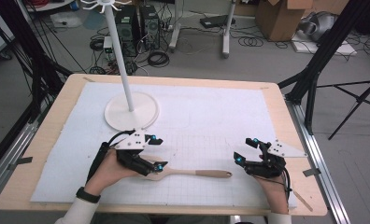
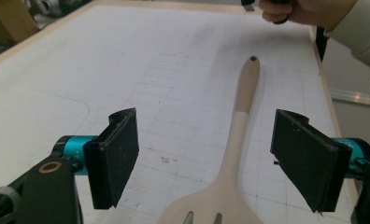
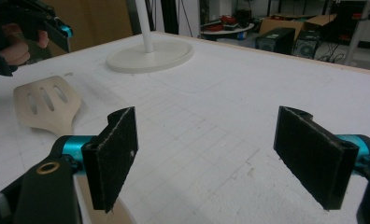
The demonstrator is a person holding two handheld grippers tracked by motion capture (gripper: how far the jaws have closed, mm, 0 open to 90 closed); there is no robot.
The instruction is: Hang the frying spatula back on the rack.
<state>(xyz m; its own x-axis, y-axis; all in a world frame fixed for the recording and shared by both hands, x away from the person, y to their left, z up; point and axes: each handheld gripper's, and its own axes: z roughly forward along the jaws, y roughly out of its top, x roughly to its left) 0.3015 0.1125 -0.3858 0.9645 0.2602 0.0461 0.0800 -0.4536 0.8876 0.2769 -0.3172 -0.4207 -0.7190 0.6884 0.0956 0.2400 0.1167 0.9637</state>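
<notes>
Spatula (image 1: pixel 188 173) lies flat on the white mat (image 1: pixel 211 116), lengthwise across the near part of the table (image 1: pixel 286 140), roughly 6 o'clock from mat centre. Slotted blade end at 9 o'clock, handle running toward 3 o'clock, hang hole at the handle tip.

Left gripper (image 1: pixel 156 153) is at the blade end, jaws wide apart. In the left gripper view (image 2: pixel 206 163) the blade and neck sit between the pads, nearer the right pad, with clear gaps both sides; nothing clamped. Whether a pad touches the mat, can't tell.

Right gripper (image 1: pixel 246 150) sits just past the handle tip, at 3 o'clock from the spatula, a small gap between them in the high view. Jaws wide apart, nothing between them but bare mat in the right gripper view (image 3: pixel 206 156). In that view the handle end passes under the left jaw at the bottom edge; contact can't be judged. The blade shows at 10 o'clock there, with the other hand and its gripper beyond it.

White stand: round base (image 1: pixel 131 111) on the mat at 12 o'clock from the left gripper, well apart from the spatula, thin pole (image 1: pixel 119 51) upright from the base centre.
</notes>
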